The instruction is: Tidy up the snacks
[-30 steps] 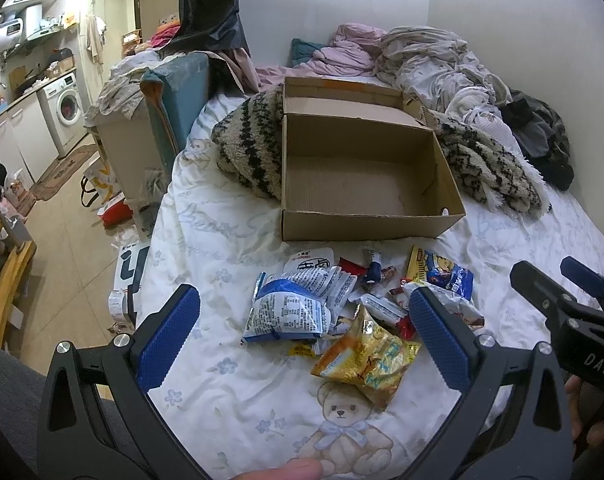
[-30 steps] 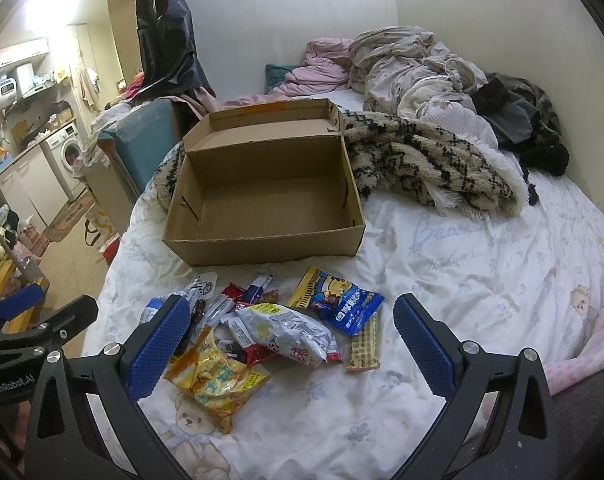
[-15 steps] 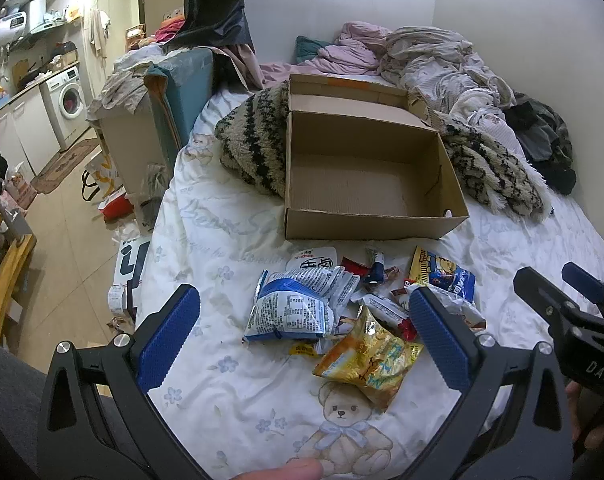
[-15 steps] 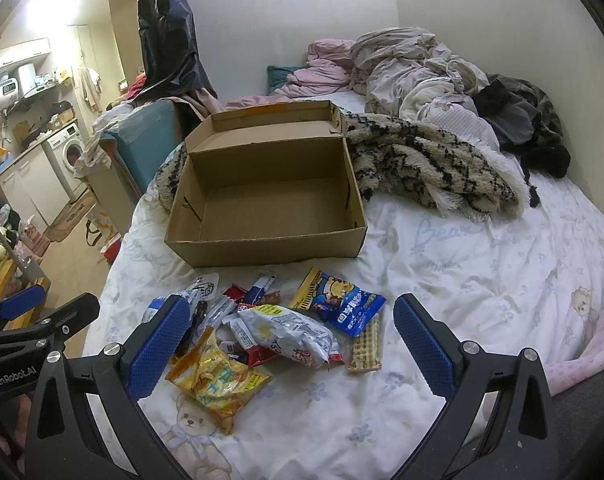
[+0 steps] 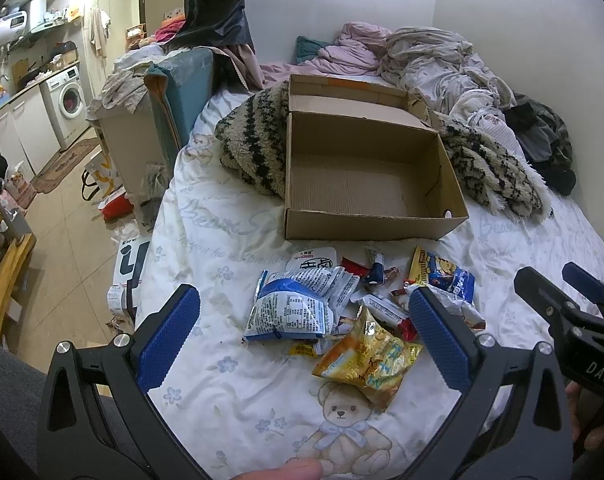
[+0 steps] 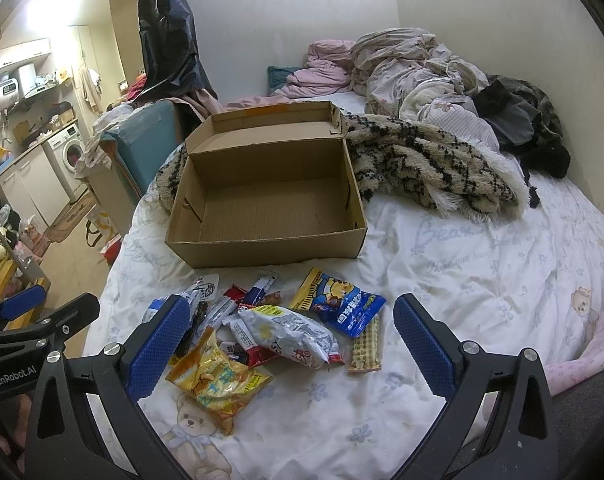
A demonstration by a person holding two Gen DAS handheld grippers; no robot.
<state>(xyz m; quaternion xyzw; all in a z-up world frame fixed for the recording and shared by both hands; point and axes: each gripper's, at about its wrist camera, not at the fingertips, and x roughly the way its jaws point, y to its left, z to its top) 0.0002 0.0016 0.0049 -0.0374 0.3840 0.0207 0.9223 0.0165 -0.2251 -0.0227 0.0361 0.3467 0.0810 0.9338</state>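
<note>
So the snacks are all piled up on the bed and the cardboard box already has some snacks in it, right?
Not quite. The cardboard box is empty: both wrist views show only its bare corrugated bottom. The rest is right: the snacks lie in a pile on the bed, in front of the box, and both the left gripper and the right gripper are open above them.

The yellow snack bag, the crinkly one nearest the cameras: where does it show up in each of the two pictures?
Left wrist view: the yellow snack bag lies low and right of centre, just above the printed teddy bear.
Right wrist view: it lies low and left of centre, at the near edge of the pile.
Shared landmark: the open cardboard box sits beyond the snacks in both.
</note>
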